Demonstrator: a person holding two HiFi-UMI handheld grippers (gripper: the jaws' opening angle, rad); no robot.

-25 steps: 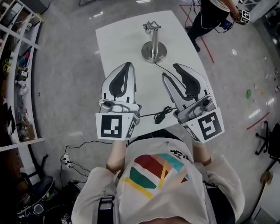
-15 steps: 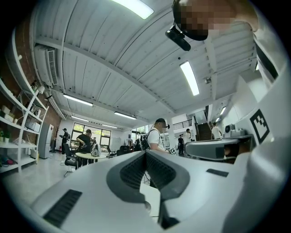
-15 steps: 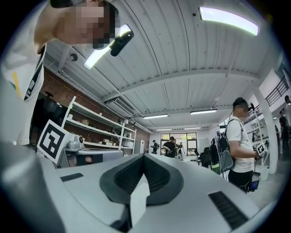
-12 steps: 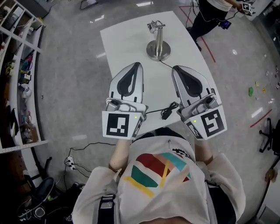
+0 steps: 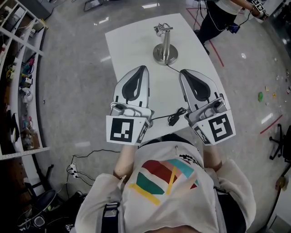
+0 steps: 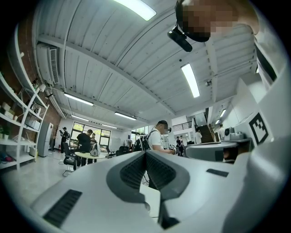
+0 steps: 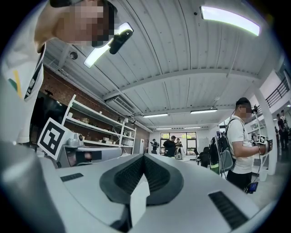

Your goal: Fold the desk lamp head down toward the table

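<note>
Here the desk lamp (image 5: 164, 42) stands at the far end of the white counter (image 5: 129, 45), well apart from both tools. Its straight metal stem rises upright from a round shiny base (image 5: 165, 56), and the small head (image 5: 162, 28) sits at the top of the stem; its exact tilt is too small to tell. A thin black cable (image 5: 174, 74) leaves the base and runs toward the near edge, where a black lump on it (image 5: 174, 119) lies between the two tools. The left tool (image 5: 142, 68) hangs over the near left part of the counter, pointing toward the lamp. In the left gripper view its ribbed dark pads meet along a single seam with nothing between them, so it is closed and empty. The right tool (image 5: 183, 72) is level with it on the other side of the cable and also aimed at the lamp. In the right gripper view its pads are pressed together on nothing at all. Each tool carries its cube with square markers at the back, close to the person's chest. Neither tool touches the lamp, the cable or the counter top, as far as the head view shows. Both gripper views look out across the room rather than at the lamp — ceiling lights, wall shelving (image 7: 97, 125) and a standing person with a backpack (image 7: 238, 141). In the head view another person (image 5: 218, 13) stands beyond the counter's far right corner, and a shelf unit (image 5: 18, 68) lines the grey floor (image 5: 72, 82) at the left.
</note>
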